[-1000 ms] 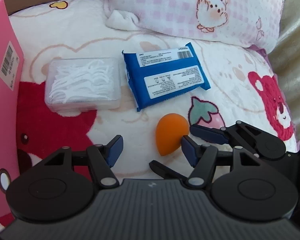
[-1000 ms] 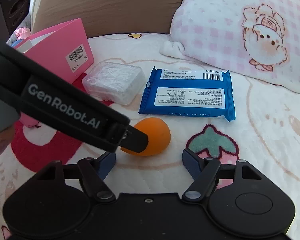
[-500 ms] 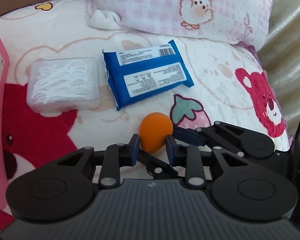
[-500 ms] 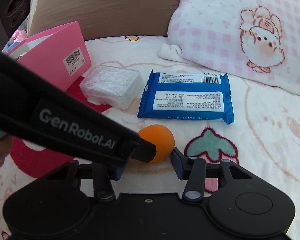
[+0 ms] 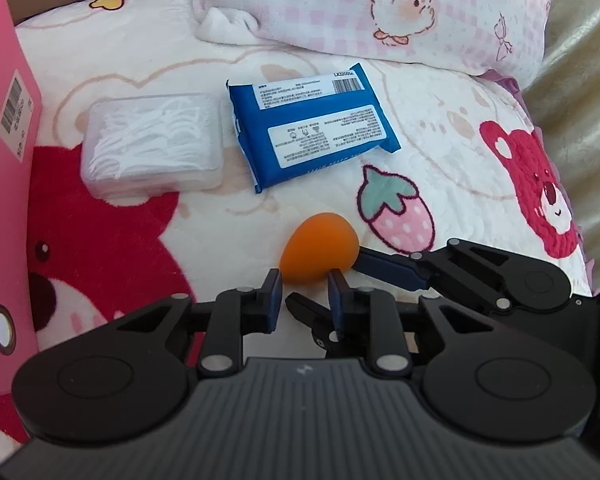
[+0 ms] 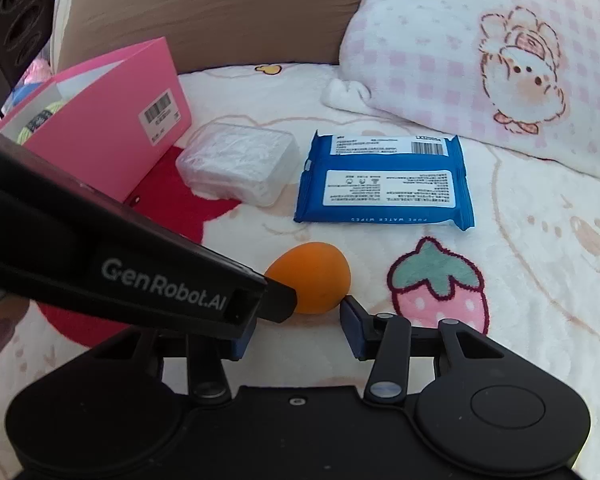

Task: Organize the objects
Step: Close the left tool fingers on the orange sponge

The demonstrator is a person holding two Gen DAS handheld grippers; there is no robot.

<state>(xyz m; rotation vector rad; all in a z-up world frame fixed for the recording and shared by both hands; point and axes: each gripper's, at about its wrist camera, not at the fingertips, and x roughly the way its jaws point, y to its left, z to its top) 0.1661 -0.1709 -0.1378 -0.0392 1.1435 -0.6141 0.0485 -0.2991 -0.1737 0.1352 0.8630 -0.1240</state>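
Note:
An orange egg-shaped sponge (image 5: 319,249) lies on the patterned blanket, also in the right wrist view (image 6: 310,277). My left gripper (image 5: 304,286) has its jaws narrowed around the sponge's near end; contact is hard to tell. My right gripper (image 6: 296,330) sits just behind the sponge, jaws partly closed, its left finger hidden behind the left gripper's body (image 6: 140,276). A blue wet-wipes pack (image 5: 310,124) (image 6: 384,180) and a clear box of floss picks (image 5: 152,142) (image 6: 236,162) lie farther back.
A pink open box (image 6: 108,120) stands at the left, also at the left edge of the left wrist view (image 5: 4,184). A pink checked pillow (image 6: 500,52) lies at the back right. A brown cushion (image 6: 212,12) is behind.
Both grippers have closed in from wide open. The left gripper's jaws now flank the sponge's near end. The right gripper came up close behind the sponge.

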